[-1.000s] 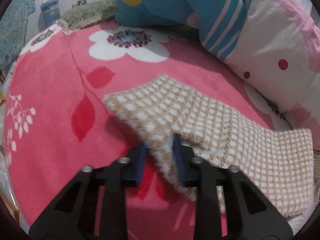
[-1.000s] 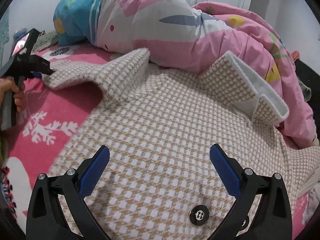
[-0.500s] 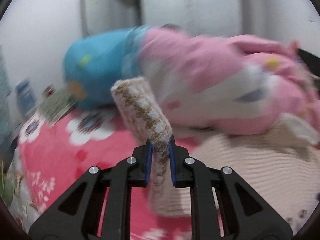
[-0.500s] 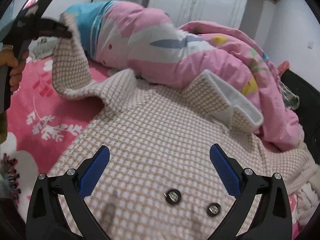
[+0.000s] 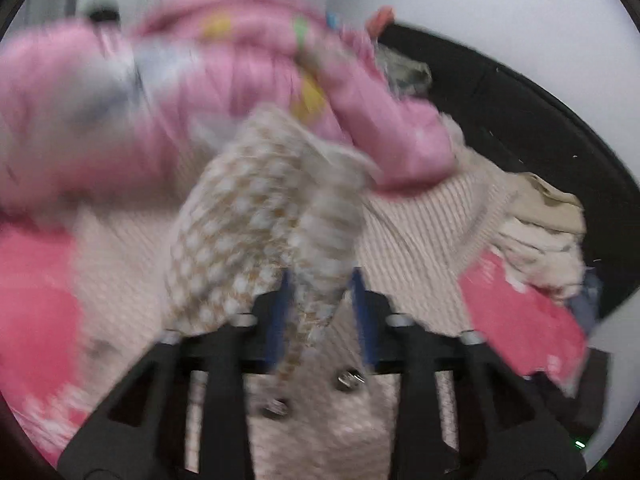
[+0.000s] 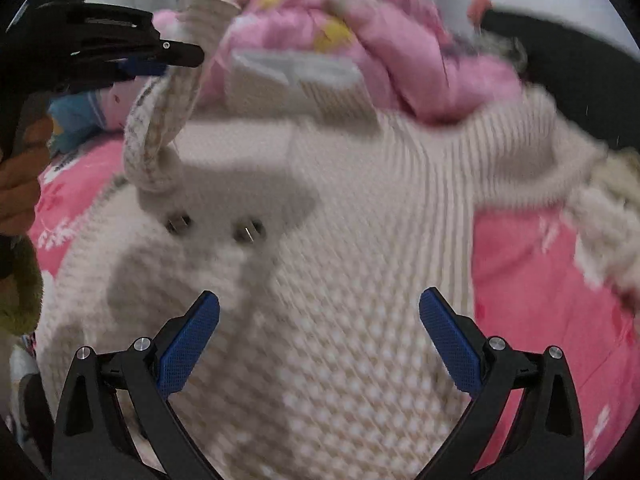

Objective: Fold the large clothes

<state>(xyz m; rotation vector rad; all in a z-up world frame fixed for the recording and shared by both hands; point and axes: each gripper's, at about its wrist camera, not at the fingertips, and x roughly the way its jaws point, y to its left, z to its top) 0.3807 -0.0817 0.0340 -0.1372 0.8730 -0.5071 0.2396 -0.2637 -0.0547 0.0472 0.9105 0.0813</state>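
Observation:
The beige and white houndstooth coat (image 6: 340, 208) lies spread on the pink bedspread (image 6: 520, 264), with two metal snaps (image 6: 178, 224) showing. My left gripper (image 5: 320, 304) is above the coat's body and its jaws are opening. The coat's sleeve (image 5: 256, 216) still hangs between the pads, which look apart from it. The right wrist view shows that gripper (image 6: 176, 60) at the upper left with the sleeve (image 6: 160, 128) drooping from it in a loop. My right gripper (image 6: 320, 320) hovers open over the coat's lower body with nothing between its fingers.
A bunched pink duvet (image 6: 400, 48) lies behind the coat and partly over its far edge. Crumpled pale clothes (image 5: 544, 232) sit at the right by a dark bed end (image 5: 540, 120). A person's hand (image 6: 20, 184) holds the left gripper's handle.
The left gripper carried the sleeve up off the bedspread and across over the coat's body, then its jaws widened. The right gripper swung right over the coat, still open.

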